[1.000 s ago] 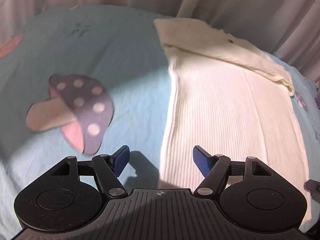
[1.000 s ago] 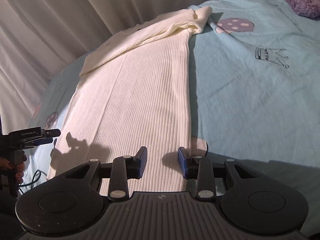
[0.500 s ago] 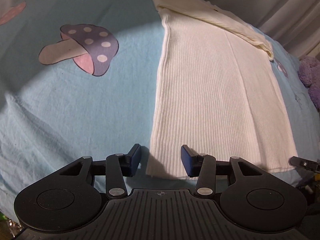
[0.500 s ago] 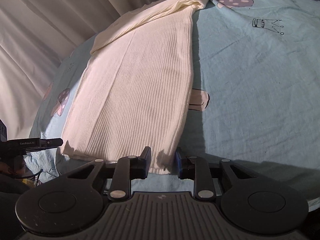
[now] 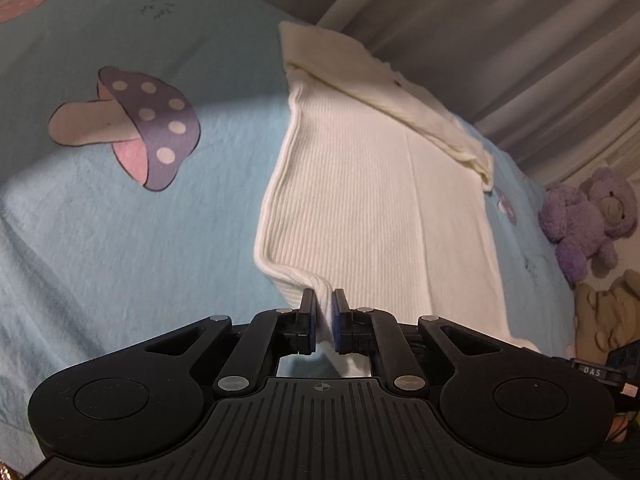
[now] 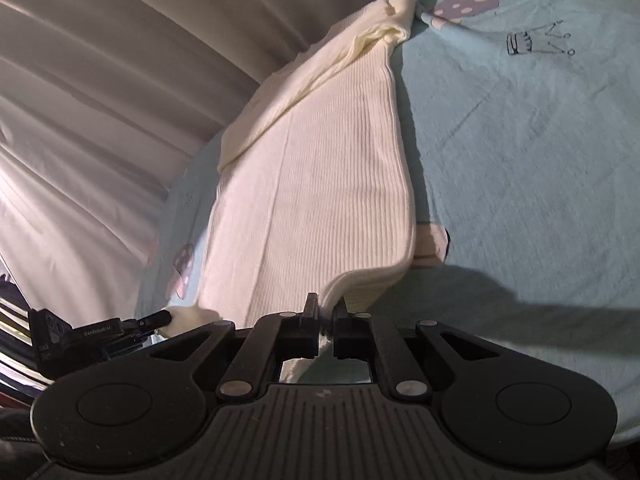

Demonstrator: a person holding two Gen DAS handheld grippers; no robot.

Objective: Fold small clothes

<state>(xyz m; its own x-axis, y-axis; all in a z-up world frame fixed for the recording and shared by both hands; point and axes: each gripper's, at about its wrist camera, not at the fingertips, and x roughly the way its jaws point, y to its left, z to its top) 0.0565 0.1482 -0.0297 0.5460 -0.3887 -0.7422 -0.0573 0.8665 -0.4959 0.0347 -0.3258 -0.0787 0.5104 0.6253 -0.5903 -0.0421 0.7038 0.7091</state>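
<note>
The cream ribbed garment [image 5: 372, 204] lies on the mushroom-print sheet [image 5: 100, 240]; its near corners are pinched by the left gripper [image 5: 323, 304] and right gripper [image 6: 327, 312], jaws just closed. Purple teddy bear [image 5: 588, 220] sits far right of the left gripper.

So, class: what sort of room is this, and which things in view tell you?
Most likely a bedroom, perhaps a child's. The white ribbed garment lies on a pale blue mushroom-print bedsheet, a purple teddy bear sits at its edge, and pleated curtains hang behind.
</note>
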